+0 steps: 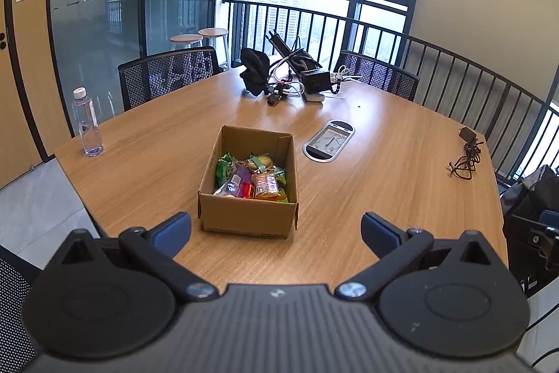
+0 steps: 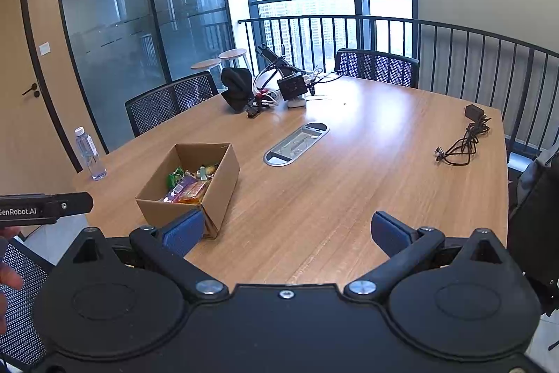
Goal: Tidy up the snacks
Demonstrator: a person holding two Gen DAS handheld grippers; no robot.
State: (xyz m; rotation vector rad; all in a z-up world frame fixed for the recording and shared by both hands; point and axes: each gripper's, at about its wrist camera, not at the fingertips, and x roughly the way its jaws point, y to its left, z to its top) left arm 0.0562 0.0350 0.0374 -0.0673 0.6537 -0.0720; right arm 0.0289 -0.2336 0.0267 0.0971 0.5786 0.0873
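An open cardboard box stands on the wooden table, filled with several colourful snack packets. My left gripper hovers just in front of the box, open and empty, blue pads wide apart. In the right wrist view the same box sits to the left with the snack packets inside. My right gripper is open and empty above the table's near edge, its left pad overlapping the box's near corner in the image. The left gripper's black body shows at the left edge.
A water bottle stands at the table's left corner. A pile of black gear and cables lies at the far end, an oval cable port mid-table, a charger with cord at right. Mesh chairs surround the table.
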